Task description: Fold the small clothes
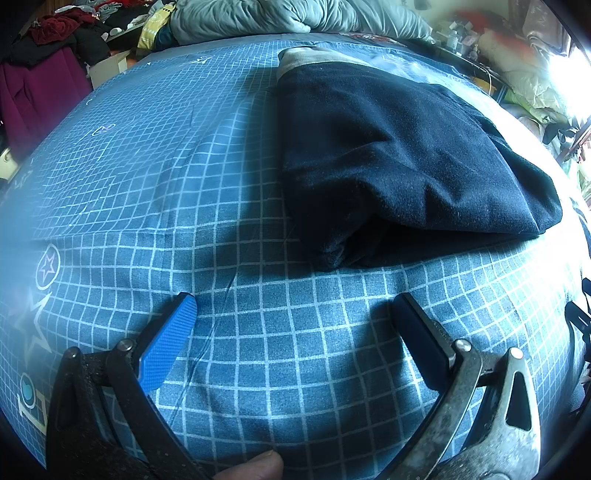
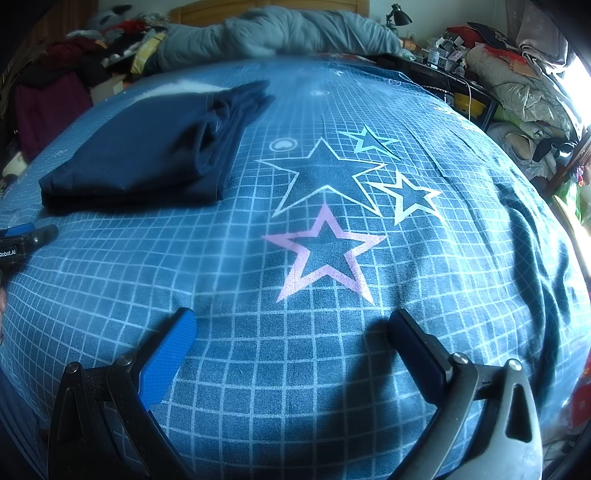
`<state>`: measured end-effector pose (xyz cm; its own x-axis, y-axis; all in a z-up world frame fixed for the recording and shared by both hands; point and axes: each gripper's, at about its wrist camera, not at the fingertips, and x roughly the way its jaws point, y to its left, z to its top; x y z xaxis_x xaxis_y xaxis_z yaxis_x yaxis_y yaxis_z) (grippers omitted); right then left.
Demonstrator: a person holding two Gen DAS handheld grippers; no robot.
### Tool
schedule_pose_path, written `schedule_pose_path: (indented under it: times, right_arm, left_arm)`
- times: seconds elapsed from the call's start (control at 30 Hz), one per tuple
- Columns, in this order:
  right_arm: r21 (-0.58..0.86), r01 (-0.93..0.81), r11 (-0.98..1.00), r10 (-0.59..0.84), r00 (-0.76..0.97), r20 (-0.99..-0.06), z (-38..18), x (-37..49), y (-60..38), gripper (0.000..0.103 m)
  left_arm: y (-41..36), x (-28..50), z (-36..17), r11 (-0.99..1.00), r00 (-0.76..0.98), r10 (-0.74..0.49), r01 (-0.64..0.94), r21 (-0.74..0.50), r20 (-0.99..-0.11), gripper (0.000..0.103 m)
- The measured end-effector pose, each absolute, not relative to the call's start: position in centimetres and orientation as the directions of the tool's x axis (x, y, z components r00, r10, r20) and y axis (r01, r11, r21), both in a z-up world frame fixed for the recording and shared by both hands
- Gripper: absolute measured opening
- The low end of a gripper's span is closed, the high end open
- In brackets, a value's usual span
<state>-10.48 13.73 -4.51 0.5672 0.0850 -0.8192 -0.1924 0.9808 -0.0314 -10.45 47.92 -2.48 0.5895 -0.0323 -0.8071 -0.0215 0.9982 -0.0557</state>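
Clutter of clothes [image 1: 62,33] is lying at ten o'clock in both views, beyond the bed's edge. Left gripper [image 1: 295,302] is hovering low over the blue grid bedsheet [image 1: 147,155], its fingers [image 1: 173,339] standing wide apart and gripping nothing; a fingertip of the person [image 1: 255,467] is showing at six o'clock. Folded dark navy garment [image 1: 399,155] is resting on the sheet at one o'clock from this gripper, near but not touching it. In the right wrist view the same garment [image 2: 136,155] is lying at ten o'clock, well apart from the right gripper [image 2: 291,321], whose fingers are also spread apart and empty. Pink star print [image 2: 325,251] is sitting just ahead of them at twelve o'clock. Grey quilt [image 2: 266,29] is bunching at the bed's far end.
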Motion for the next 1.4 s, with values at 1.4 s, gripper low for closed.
schedule_pose_path:
  times: [1.4]
  right_arm:
    - [-0.032,-0.193,0.981,0.085,0.567,-0.819,-4.48,-10.50,13.74,0.103]
  left_arm:
    - [47.75,-10.21,-2.54,0.998,0.589,-0.034,-0.022,-0.059,-0.808,0.103]
